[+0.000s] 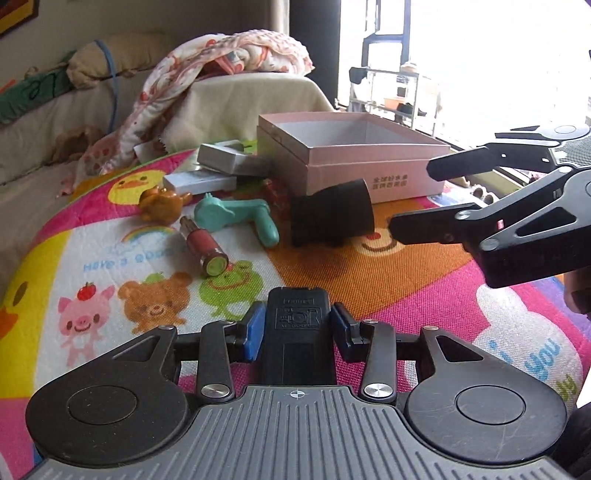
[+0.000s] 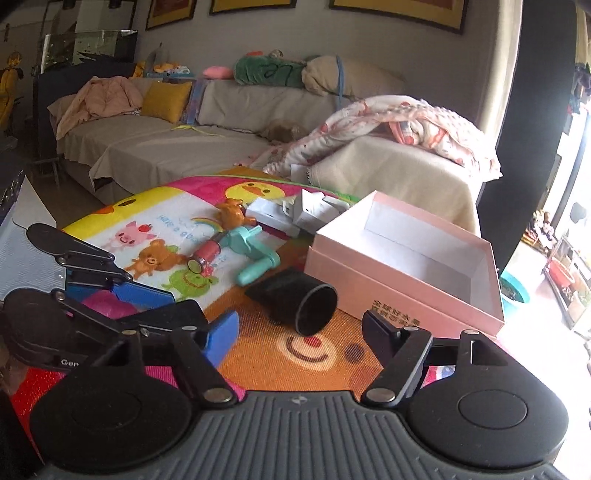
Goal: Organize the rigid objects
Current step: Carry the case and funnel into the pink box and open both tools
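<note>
A home living room. A long beige-covered sofa (image 2: 155, 144) runs from 9 to 12 o'clock, strewn with a yellow cushion (image 2: 166, 100), a green plush pillow (image 2: 269, 70) and a floral quilt (image 2: 410, 125). Framed pictures (image 2: 397, 11) hang above. A cartoon-animal play mat (image 1: 369, 273) fills the foreground; bright balcony windows (image 1: 480, 55) at 2 o'clock.
</note>
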Demonstrator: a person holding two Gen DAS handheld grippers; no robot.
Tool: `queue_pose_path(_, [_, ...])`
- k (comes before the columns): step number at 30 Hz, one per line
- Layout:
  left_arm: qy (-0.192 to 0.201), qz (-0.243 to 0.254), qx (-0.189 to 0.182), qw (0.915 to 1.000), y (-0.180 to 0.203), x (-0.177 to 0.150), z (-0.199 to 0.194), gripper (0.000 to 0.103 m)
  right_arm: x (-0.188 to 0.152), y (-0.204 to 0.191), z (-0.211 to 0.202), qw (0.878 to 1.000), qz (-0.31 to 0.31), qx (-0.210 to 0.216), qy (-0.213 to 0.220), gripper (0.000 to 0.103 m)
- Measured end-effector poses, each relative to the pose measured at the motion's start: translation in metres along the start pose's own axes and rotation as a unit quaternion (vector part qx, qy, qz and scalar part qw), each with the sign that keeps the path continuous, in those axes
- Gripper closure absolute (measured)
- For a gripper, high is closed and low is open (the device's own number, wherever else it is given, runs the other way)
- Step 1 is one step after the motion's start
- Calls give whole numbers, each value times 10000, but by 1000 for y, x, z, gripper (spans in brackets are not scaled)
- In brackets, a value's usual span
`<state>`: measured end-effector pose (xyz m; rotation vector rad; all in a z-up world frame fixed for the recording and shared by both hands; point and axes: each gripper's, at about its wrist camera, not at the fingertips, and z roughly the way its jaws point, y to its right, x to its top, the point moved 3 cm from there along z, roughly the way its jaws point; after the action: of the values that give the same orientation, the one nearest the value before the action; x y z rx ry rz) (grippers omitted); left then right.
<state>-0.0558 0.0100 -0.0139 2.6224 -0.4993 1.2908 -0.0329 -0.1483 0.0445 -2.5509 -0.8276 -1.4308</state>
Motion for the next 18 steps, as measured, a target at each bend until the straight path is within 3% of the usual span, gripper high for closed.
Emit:
queue_pose_path(7, [50, 51, -23, 10000, 1, -2, -3, 60, 5, -1, 43, 9998, -175, 50, -87, 28])
queue_pose_path(10, [40, 27, -55, 10000, 0, -2, -3, 60, 8, 16, 68, 9997, 181, 46, -155, 28])
queue_pose_path(13, [23, 50, -36, 10000, 1, -1, -3, 60, 8, 34, 91, 9939, 831, 504, -513, 24])
queue_pose_path(15, [33, 85, -8, 10000, 2, -2, -4, 60, 8, 39, 92, 9885, 1146, 781, -600, 41])
queue_pose_path(18, [84, 184, 61, 9998, 5, -2, -6, 60, 7, 32, 69, 9941, 880, 503, -388, 46])
